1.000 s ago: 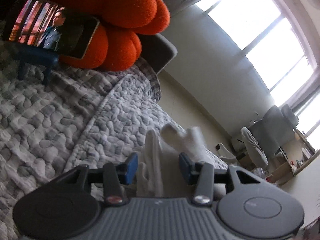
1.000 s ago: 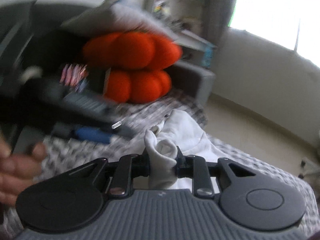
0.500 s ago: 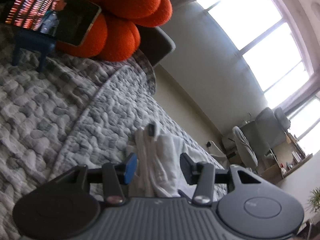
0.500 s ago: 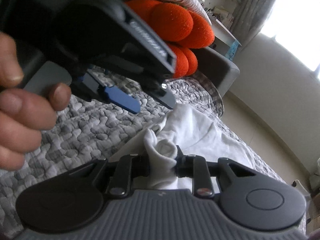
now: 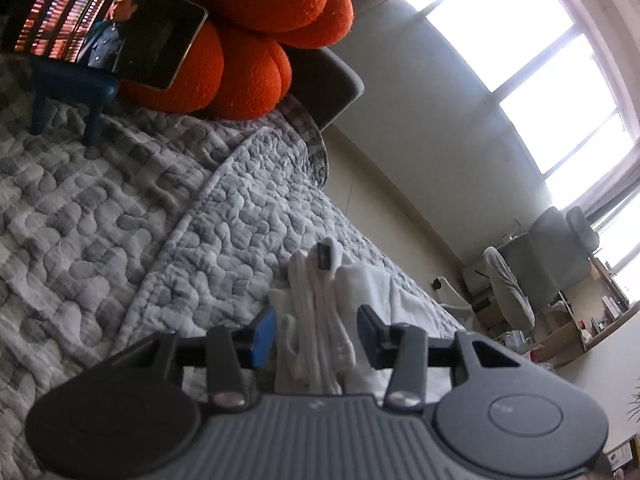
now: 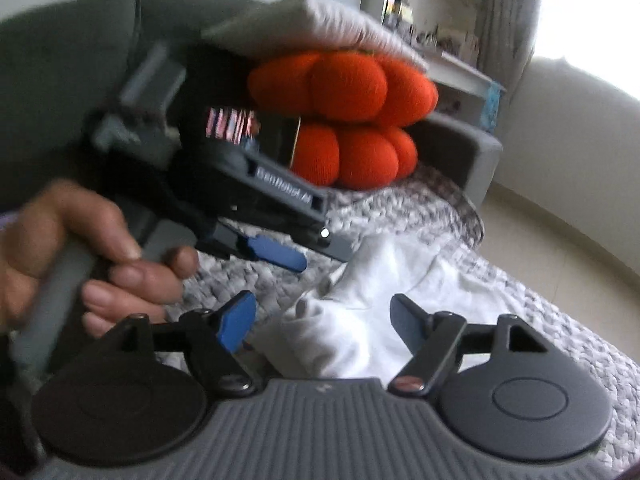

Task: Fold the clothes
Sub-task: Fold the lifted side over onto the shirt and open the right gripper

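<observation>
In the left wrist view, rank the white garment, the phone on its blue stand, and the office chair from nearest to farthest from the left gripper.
1. White garment, between the left gripper's open jaws.
2. Phone, upper left, on the quilt.
3. Office chair, far right, by the window.

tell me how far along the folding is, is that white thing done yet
Done: the white garment lies bunched into a narrow bundle on the grey quilt, its collar tag showing. In hand: nothing is gripped. The right gripper has just been opening, its jaws wide and clear of the cloth; the left gripper straddles the bundle with open jaws. Left: it still looks rumpled, so smoothing and probably another fold.
</observation>
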A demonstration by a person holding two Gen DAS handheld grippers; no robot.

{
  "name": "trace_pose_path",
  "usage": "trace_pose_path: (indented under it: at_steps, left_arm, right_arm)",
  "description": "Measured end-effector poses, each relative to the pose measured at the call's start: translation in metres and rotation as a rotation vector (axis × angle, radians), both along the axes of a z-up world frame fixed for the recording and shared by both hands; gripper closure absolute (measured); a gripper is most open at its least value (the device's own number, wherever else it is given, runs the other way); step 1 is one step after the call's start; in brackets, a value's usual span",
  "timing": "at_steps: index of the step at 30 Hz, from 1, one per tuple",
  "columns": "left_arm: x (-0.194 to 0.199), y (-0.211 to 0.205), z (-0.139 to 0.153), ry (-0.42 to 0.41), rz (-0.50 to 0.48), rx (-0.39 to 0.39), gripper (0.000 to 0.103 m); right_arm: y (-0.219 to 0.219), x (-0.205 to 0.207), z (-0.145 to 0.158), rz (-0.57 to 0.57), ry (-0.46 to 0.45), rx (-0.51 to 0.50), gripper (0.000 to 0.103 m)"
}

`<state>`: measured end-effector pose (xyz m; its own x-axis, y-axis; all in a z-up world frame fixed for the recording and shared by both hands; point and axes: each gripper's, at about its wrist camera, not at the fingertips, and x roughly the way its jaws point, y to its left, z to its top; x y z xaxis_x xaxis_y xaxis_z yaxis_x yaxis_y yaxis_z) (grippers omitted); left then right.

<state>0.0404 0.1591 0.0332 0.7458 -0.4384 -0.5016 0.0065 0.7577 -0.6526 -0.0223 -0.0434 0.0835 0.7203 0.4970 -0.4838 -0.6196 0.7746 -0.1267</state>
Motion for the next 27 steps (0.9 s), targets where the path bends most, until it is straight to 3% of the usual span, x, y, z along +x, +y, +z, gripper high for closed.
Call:
trace_pose_path:
  at_steps: [3,5,11,14,19,27]
  left_arm:
    - [-0.001,-0.002,0.002,-0.003,-0.004,0.011,0.058]
    - [-0.003,-0.004,0.004,-0.012,-0.016,0.013,0.058]
    - [-0.003,-0.018,0.005,-0.025,-0.056,0.07,0.058]
    - [-0.002,-0.02,0.003,-0.016,-0.06,0.093,0.058]
    - [-0.003,-0.016,0.004,-0.022,-0.052,0.071,0.058]
    - [-0.003,-0.025,0.005,-0.028,-0.067,0.123,0.058]
  right_arm:
    - [-0.016,-0.001,0.004,-0.022,0.015,0.028,0.029]
    - [-0.019,-0.004,0.0,-0.008,0.034,0.019,0.045]
    - [0.015,-0.005,-0.024,0.087,0.056,-0.136,0.079]
    - [0.028,0.0,-0.03,0.085,0.051,-0.169,0.086]
    - [0.027,0.004,-0.013,0.03,0.021,-0.059,0.09]
    - [0.046,0.005,-0.033,0.054,0.062,-0.161,0.09]
